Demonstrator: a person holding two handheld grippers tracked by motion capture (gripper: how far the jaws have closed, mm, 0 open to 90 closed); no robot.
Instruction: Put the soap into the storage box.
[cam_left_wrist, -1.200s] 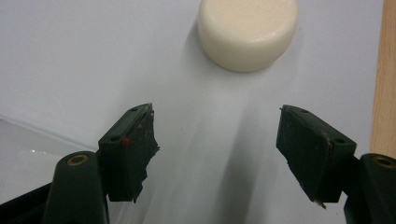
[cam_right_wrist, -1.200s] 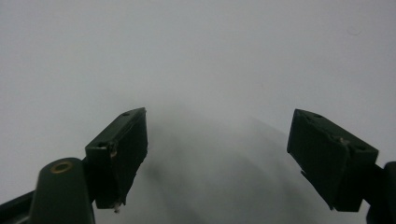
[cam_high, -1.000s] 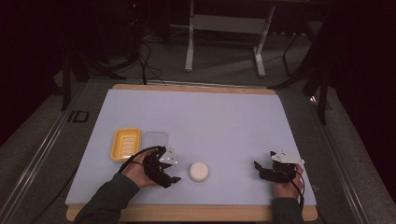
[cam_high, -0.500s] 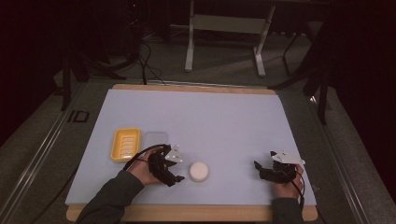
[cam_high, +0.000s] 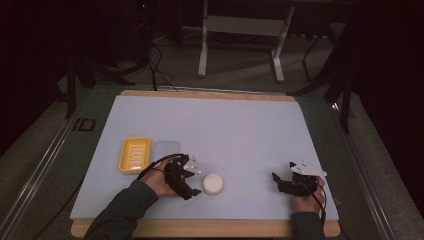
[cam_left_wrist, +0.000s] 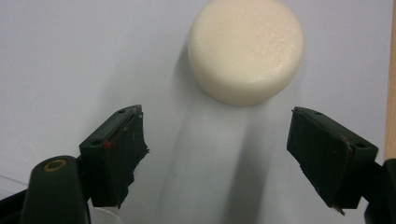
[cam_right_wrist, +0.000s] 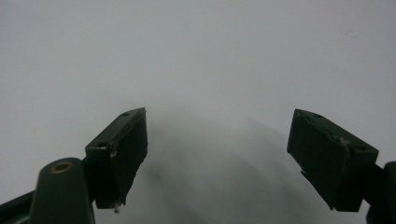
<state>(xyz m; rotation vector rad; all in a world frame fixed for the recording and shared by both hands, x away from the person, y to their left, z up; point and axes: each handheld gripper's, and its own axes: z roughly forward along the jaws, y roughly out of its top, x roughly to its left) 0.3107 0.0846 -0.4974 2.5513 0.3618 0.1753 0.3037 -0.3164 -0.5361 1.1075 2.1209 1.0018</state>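
Left gripper (cam_left_wrist: 217, 149) with jaws spread wide, pointed at white round soap (cam_left_wrist: 246, 49) lying at twelve o'clock just ahead, untouched. Right gripper (cam_right_wrist: 217, 156) likewise wide open over bare table (cam_high: 240, 130), holding nothing, well apart at three o'clock from soap.

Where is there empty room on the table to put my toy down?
The whole far half of the mat, beyond the yellow tray, is bare. So is the stretch between the white puck and the right hand-held gripper. It is crowded near-left, where the left hand-held gripper, puck, tray and a clear lid sit close.
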